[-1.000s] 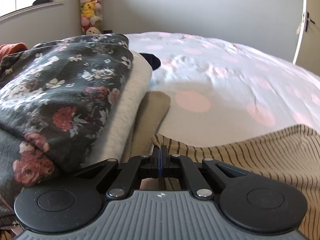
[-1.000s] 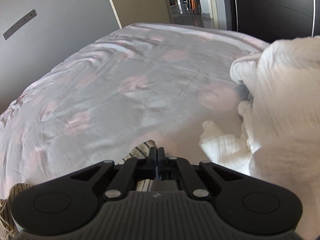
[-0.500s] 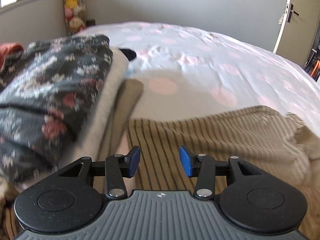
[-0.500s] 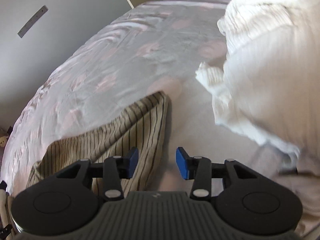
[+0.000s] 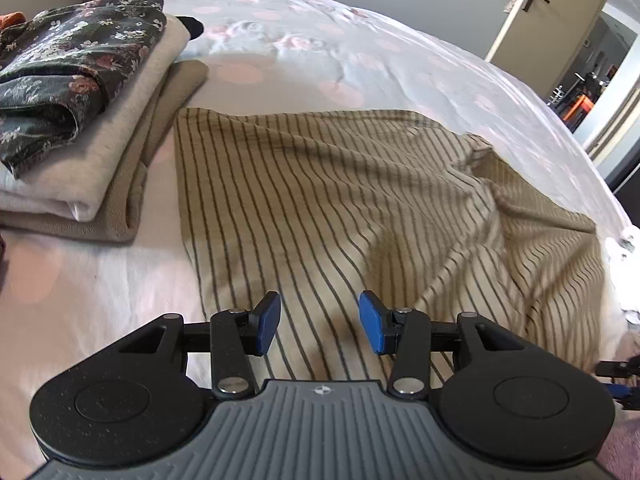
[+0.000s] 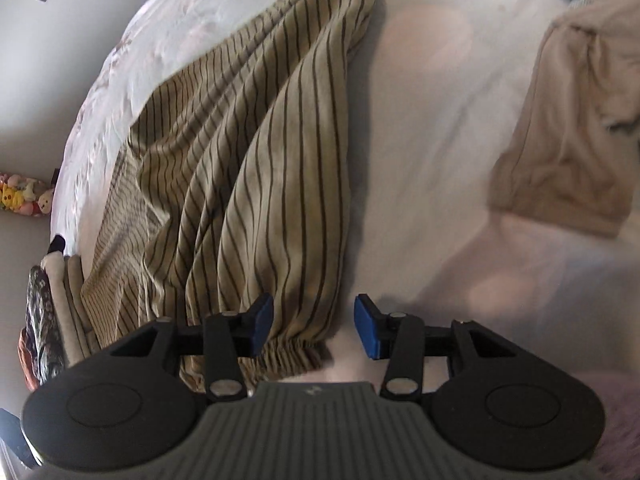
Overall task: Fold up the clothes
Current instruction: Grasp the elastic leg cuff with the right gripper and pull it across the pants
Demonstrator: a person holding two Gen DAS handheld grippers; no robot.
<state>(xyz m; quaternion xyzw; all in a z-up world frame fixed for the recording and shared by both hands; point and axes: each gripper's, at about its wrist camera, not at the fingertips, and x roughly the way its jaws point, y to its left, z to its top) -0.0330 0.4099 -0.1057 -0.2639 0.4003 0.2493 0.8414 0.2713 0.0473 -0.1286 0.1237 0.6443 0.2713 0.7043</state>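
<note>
Both hand-held grippers hang over the bed with their blue-padded jaws spread apart and nothing between them. Directly ahead of and beneath the left gripper (image 5: 319,322) lies the striped garment (image 5: 340,200), tan with thin dark lines, spread out on the bedsheet (image 5: 320,52), which is pale with pink dots. The cloth lies fairly flat ahead of the gripper and bunches into folds off to its right. To its left, just beside the garment's edge, sits a stack of folded clothes (image 5: 100,152): a dark floral piece (image 5: 68,64) on top, a light grey one under it and a beige one at the bottom. Far ahead to the right stands an open door (image 5: 520,12).

From the right gripper (image 6: 314,326), the striped garment (image 6: 248,152) stretches away ahead and to the left, and its gathered hem (image 6: 288,354) lies just under the left finger (image 6: 260,326). The right finger (image 6: 368,330) is over bare bedsheet (image 6: 432,140). Ahead to the right, well apart from the stripes, lies a plain tan garment (image 6: 568,132), somewhat blurred. At the far left edge the stack (image 6: 48,308) shows side-on, and plush toys (image 6: 24,200) sit beyond it.
</note>
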